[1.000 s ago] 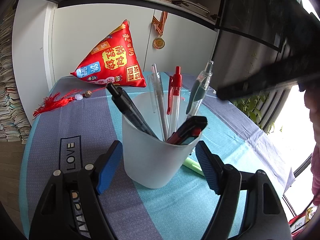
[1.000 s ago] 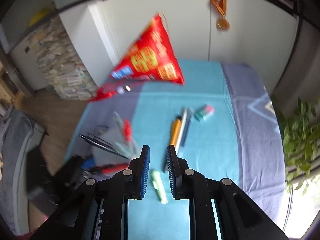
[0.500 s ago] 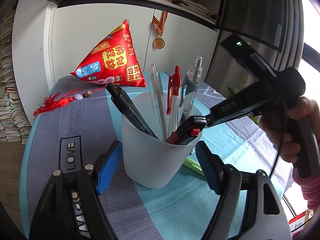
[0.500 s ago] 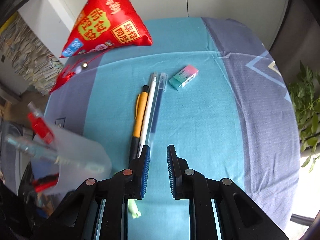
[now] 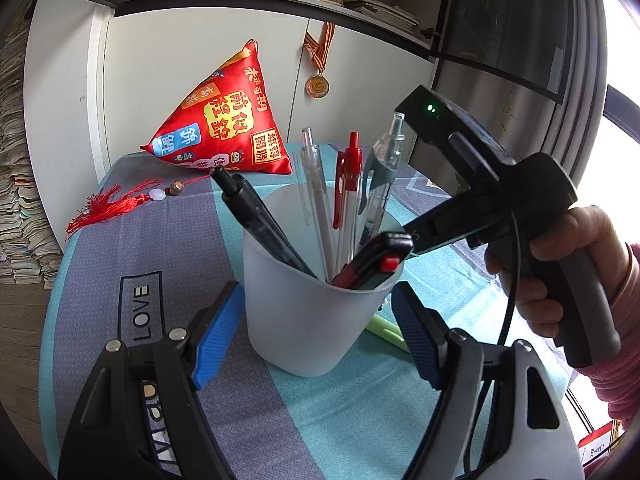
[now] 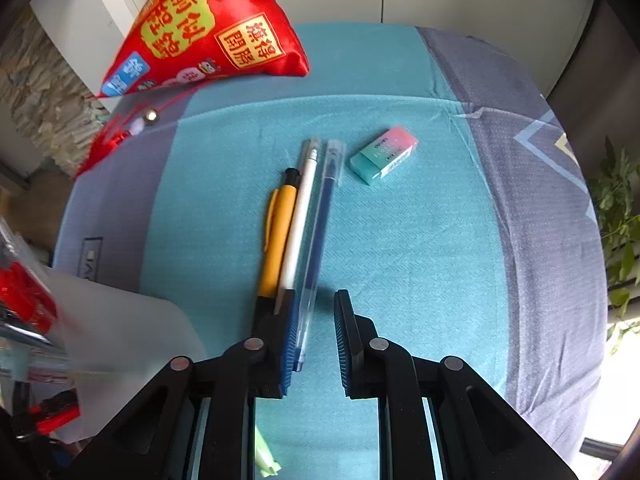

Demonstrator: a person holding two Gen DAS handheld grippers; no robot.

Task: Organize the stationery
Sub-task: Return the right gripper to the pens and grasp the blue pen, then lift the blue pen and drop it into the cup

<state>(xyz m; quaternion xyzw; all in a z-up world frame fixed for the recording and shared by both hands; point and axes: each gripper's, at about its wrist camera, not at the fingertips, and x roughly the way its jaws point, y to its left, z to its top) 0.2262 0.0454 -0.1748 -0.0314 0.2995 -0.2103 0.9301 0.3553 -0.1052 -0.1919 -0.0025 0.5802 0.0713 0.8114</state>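
Note:
A frosted white cup holds several pens and stands between the fingers of my left gripper; the blue pads sit beside its walls, open around it. The cup also shows at the left in the right wrist view. My right gripper is open a little and low over three pens lying side by side: an orange pen, a white pen and a clear blue pen. The clear blue pen's near end lies between the fingers. A pink-and-teal eraser lies beyond them.
A red triangular cushion with a red tassel sits at the far side of the blue tablecloth. A light green highlighter lies behind the cup. White cabinets stand behind; a plant is on the right.
My right gripper has swung away from the cup, come down low over the three pens, and its fingers have opened slightly. My left gripper and the cup have not moved.

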